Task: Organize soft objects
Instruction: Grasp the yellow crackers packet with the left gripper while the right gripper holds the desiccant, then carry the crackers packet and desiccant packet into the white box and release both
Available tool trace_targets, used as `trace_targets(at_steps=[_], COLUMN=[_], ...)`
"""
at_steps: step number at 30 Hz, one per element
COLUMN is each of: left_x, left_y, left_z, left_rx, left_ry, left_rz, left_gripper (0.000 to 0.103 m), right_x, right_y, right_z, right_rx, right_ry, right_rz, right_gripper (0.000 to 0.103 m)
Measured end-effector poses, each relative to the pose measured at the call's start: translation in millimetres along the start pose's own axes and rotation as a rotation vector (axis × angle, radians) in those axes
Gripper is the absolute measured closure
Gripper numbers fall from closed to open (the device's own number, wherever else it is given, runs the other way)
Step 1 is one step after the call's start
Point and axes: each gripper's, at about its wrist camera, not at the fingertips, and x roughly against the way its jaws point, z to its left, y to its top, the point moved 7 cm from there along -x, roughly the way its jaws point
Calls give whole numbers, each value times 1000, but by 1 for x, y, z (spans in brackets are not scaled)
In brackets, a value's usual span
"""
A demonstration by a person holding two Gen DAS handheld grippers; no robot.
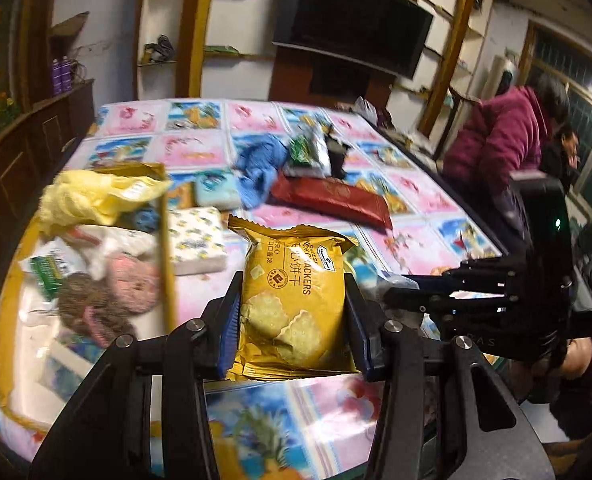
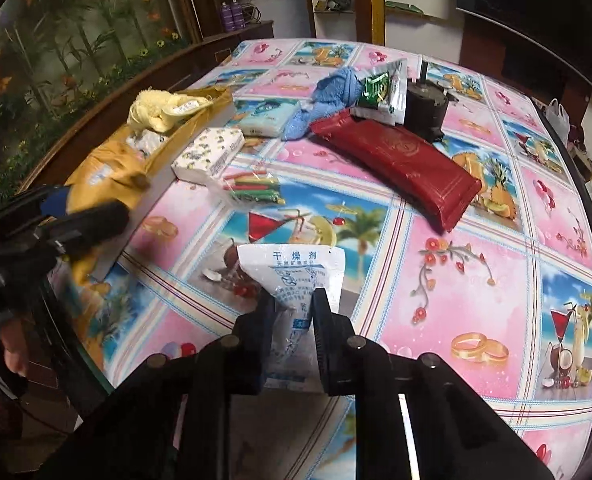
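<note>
My left gripper (image 1: 292,312) is shut on a yellow cracker packet (image 1: 294,292) and holds it above the table, right of the gold cardboard box (image 1: 164,240). The box holds a yellow towel (image 1: 84,196) and several soft things. My right gripper (image 2: 294,308) is shut on a white desiccant sachet (image 2: 292,276) above the table's near side. The left gripper also shows at the left of the right wrist view (image 2: 72,220), beside the box (image 2: 152,156). A blue cloth (image 2: 327,96), a red packet (image 2: 395,164) and a patterned tissue pack (image 2: 208,154) lie on the table.
The table has a pink patterned cover (image 2: 475,280). A green-white packet (image 2: 379,92) and a dark motor-like object (image 2: 425,112) lie at the far side, with a mint tissue pack (image 2: 264,118) and a bag of coloured sticks (image 2: 252,188). Two people (image 1: 507,140) sit at the right.
</note>
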Motion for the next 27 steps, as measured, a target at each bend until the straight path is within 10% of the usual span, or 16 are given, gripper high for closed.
trace_targets(at_steps=[20, 27], left_x=[33, 54], left_y=[-43, -34], left_z=[196, 204], left_rx=[360, 366], left_ry=[299, 364], left_rz=[54, -50], left_gripper=[57, 31], right_x=[-7, -50], right_y=[94, 89], right_z=[153, 199], right_rx=[237, 265], right_ry=[161, 220], right_rz=[-57, 43], right_gripper=[87, 86])
